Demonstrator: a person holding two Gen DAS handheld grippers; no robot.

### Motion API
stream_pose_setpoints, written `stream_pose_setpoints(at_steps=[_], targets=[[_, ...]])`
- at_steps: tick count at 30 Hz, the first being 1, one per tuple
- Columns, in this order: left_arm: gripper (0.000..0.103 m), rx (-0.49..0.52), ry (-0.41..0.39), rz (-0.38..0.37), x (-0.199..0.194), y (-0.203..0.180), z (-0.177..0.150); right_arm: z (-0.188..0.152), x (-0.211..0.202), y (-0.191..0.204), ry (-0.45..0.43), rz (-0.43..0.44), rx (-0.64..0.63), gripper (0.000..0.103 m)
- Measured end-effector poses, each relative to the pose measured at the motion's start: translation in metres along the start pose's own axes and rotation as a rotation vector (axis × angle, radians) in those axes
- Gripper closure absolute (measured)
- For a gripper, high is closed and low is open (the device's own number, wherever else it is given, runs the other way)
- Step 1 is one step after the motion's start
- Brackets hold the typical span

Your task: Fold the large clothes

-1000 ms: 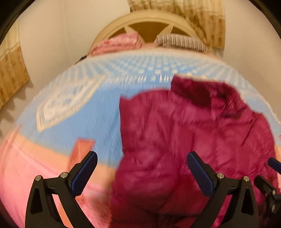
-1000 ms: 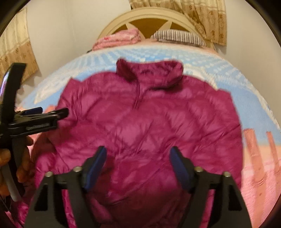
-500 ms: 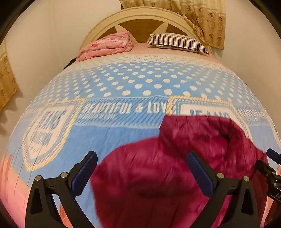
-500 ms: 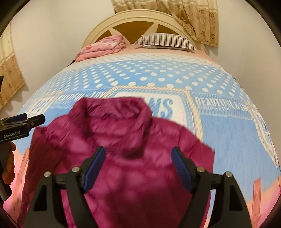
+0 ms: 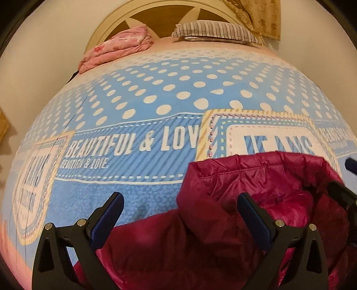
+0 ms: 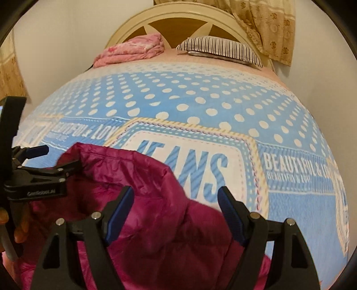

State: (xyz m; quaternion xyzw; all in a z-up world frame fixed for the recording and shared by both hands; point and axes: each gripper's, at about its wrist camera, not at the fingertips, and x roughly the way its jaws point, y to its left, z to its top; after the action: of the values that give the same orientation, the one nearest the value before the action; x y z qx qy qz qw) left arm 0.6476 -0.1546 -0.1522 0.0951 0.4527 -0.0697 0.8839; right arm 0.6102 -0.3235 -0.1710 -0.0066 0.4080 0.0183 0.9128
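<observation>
A magenta quilted jacket (image 5: 200, 241) lies on the bed with its collar (image 5: 252, 169) standing up towards the headboard. My left gripper (image 5: 179, 214) is open, its fingers wide apart just above the jacket's left shoulder. My right gripper (image 6: 176, 205) is open above the jacket's right shoulder (image 6: 160, 223), beside the collar (image 6: 116, 162). The left gripper also shows in the right wrist view (image 6: 42, 165), at the collar's left side. Neither gripper holds fabric.
A blue blanket (image 5: 138, 100) with white dots and lettering covers the bed. A folded pink quilt (image 6: 131, 50) and a striped pillow (image 6: 221, 49) lie by the cream headboard (image 6: 176, 20). Walls flank the bed and curtains (image 6: 267, 20) hang at the upper right.
Both views have closed in on the collar end of the jacket, which now fills only the lower part of each view. Both grippers stayed open.
</observation>
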Motion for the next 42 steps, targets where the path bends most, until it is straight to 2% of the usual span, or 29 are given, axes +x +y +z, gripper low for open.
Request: stream_pose_setpoints(at_steps=[1, 3, 4, 6, 7, 9, 11, 15, 18, 22, 28, 32, 37, 40, 41, 42], targets=[[0.010, 0.011, -0.005, -0.011, 0.000, -0.002, -0.001, 0.000, 0.004, -0.001, 0.007, -0.002, -0.008, 0.024], [0.037, 0.028, 0.008, -0.040, 0.002, -0.005, -0.002, 0.000, 0.012, -0.002, 0.023, -0.001, -0.023, 0.031], [0.043, 0.035, 0.018, -0.054, 0.003, -0.007, -0.003, 0.000, 0.015, -0.003, 0.030, -0.001, -0.026, 0.034], [0.073, 0.058, 0.033, -0.074, 0.004, -0.011, -0.006, -0.003, 0.019, -0.006, 0.044, 0.008, -0.017, 0.052], [0.077, 0.069, 0.028, -0.063, 0.002, -0.012, -0.007, -0.005, 0.021, -0.008, 0.053, 0.014, -0.011, 0.057], [0.086, 0.076, 0.006, -0.052, -0.004, -0.011, -0.009, -0.009, 0.021, -0.009, 0.054, 0.006, -0.021, 0.076], [0.088, 0.074, -0.029, -0.071, -0.017, -0.006, -0.012, -0.014, 0.013, -0.006, 0.036, -0.009, -0.045, 0.082], [0.089, 0.047, -0.081, -0.110, -0.045, 0.005, -0.023, -0.022, -0.004, -0.006, 0.003, -0.025, -0.062, 0.085], [0.089, 0.038, -0.088, -0.134, -0.055, 0.010, -0.036, -0.031, -0.012, -0.009, -0.014, -0.036, -0.059, 0.086], [0.091, 0.066, -0.084, -0.120, -0.056, 0.008, -0.060, -0.051, -0.013, -0.015, -0.012, -0.041, -0.043, 0.087], [0.091, 0.049, -0.044, -0.119, -0.042, 0.012, -0.091, -0.070, -0.017, -0.017, -0.016, -0.042, -0.044, 0.090], [0.091, 0.041, -0.036, -0.117, -0.035, 0.013, -0.100, -0.080, -0.011, -0.014, 0.009, -0.056, -0.074, 0.091], [0.088, 0.003, -0.053, -0.144, -0.053, 0.017, -0.102, -0.090, -0.007, -0.012, 0.007, -0.085, -0.107, 0.091], [0.079, -0.025, -0.125, -0.153, -0.078, 0.026, -0.101, -0.091, -0.005, -0.013, 0.004, -0.084, -0.102, 0.091], [0.062, -0.032, -0.147, -0.152, -0.085, 0.029, -0.101, -0.092, -0.005, -0.013, 0.004, -0.083, -0.102, 0.091], [0.038, -0.053, -0.182, -0.137, -0.095, 0.033, -0.099, -0.092, -0.004, -0.013, 0.003, -0.083, -0.101, 0.091]])
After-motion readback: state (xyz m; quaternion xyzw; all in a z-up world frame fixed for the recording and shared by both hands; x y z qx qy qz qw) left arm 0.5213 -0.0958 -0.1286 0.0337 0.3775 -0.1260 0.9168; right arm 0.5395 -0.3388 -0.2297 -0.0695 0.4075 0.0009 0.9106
